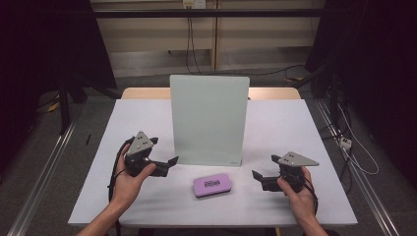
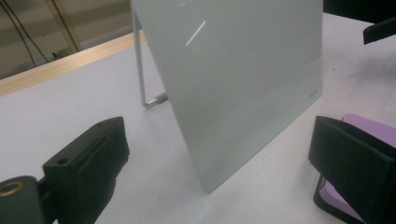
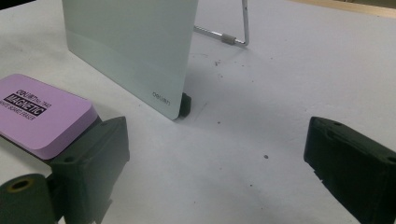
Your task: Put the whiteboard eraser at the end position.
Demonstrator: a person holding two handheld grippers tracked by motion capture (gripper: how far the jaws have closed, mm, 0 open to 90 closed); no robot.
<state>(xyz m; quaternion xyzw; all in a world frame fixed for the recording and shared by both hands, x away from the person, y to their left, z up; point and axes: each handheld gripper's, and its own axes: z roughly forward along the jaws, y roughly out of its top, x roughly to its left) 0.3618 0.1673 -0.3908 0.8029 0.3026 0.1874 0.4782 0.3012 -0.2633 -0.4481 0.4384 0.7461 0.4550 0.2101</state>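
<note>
One purple eraser (image 1: 212,184), one standing whiteboard (image 1: 209,119), two grippers, left gripper (image 1: 167,166) and right gripper (image 1: 259,180), both gaping wide, empty

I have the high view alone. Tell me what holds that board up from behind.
Observer: A thin metal leg props the board from the back; the board leans on it.
Operator: Read me the eraser's label.
Observer: The purple eraser reads "MAGNETIC" in the right gripper view; the smaller print is too fine to read.
Operator: Report the board's lower corner near the right gripper.
Observer: It carries a faint "deli" mark and sits on a small dark foot.
Operator: Confirm both grippers are free.
Observer: The left gripper and right gripper are both open, with nothing between the jaws.
</note>
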